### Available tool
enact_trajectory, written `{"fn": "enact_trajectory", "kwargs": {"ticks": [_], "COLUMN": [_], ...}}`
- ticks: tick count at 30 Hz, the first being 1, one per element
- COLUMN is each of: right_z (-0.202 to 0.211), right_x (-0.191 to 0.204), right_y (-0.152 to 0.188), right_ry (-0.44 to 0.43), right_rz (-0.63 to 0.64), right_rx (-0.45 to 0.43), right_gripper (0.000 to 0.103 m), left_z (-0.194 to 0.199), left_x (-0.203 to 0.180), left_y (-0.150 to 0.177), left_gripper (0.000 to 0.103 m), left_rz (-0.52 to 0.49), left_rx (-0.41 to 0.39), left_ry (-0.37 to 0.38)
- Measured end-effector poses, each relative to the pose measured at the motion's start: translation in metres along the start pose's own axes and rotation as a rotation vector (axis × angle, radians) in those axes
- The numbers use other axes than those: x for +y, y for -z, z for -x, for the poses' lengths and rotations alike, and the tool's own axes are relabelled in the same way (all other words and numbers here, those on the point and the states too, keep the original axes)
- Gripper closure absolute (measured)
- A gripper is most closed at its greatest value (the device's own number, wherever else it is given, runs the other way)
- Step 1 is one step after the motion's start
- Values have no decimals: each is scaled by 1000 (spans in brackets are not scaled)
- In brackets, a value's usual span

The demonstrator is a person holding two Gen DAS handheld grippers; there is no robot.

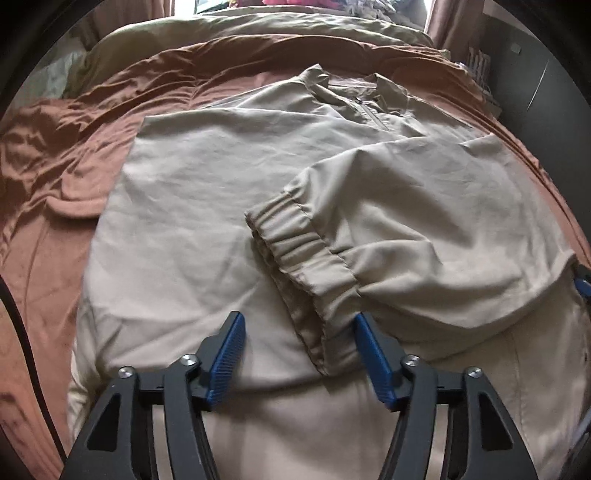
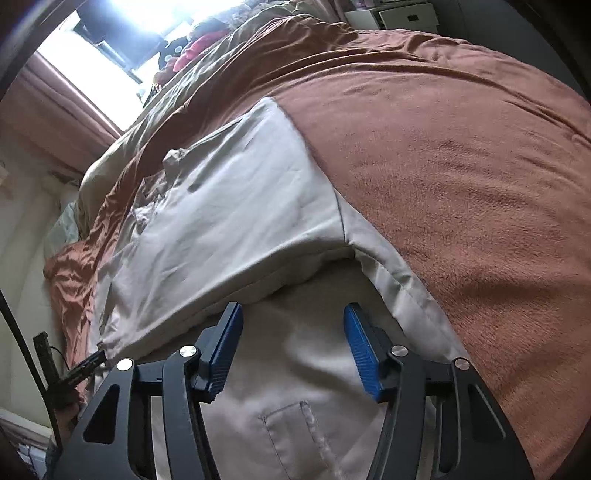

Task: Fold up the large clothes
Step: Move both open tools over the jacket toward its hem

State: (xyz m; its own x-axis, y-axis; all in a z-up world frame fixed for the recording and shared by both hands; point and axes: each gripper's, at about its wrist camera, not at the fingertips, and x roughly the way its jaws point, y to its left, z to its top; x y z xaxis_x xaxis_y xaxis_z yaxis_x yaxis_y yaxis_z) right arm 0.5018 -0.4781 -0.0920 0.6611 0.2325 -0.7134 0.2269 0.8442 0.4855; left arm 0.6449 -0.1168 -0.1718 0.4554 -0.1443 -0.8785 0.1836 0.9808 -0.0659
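Note:
A beige jacket (image 1: 229, 192) lies spread on a bed, collar and zip at the far end. One sleeve is folded across its body, and the elastic cuff (image 1: 295, 251) lies in the middle. My left gripper (image 1: 297, 319) is open just above the jacket's near part, with the cuff's lower end between its blue fingers. My right gripper (image 2: 293, 312) is open and empty over the jacket's (image 2: 236, 221) right side, at the edge of a folded layer; a pocket seam shows below it. The right gripper's blue tip peeks in at the right edge of the left wrist view (image 1: 583, 286).
A rust-brown blanket (image 1: 74, 147) covers the bed (image 2: 461, 184) around the jacket. An olive duvet (image 1: 221, 26) lies at the far end. Curtains and a bright window (image 2: 92, 62) stand beyond. A dark cabinet (image 1: 535, 85) stands right of the bed.

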Motion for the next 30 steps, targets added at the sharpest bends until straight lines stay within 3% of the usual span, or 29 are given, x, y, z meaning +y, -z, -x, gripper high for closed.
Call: {"fn": "enact_trajectory", "kwargs": {"ticks": [8,11,18,26,29,30], "right_z": [-3,2,31,63,73,77], "right_x": [-8,-8,9,18,21,23], "right_y": [-9,-7,10,41,51,55], "right_ry": [64,42,43,46,67,86], "right_rz": [-29,-60,27,116,153,166], "right_rx": [-50,-55,-67,-63,-67,-78], "right_gripper": [53,54,53,53,38,24], "left_z": [-5,3,55,112,131,135], "left_x": [22,25,32,36,38,39], "left_y": [-9,-7,4,46,68,73], "left_gripper": [38,40,40,40,39,38], "left_rz": [56,58,75,80,89,90], "left_rx": [1,-8,-114,-137,-146,-150], "left_ry": [-57,-65,34,86,101,109]}}
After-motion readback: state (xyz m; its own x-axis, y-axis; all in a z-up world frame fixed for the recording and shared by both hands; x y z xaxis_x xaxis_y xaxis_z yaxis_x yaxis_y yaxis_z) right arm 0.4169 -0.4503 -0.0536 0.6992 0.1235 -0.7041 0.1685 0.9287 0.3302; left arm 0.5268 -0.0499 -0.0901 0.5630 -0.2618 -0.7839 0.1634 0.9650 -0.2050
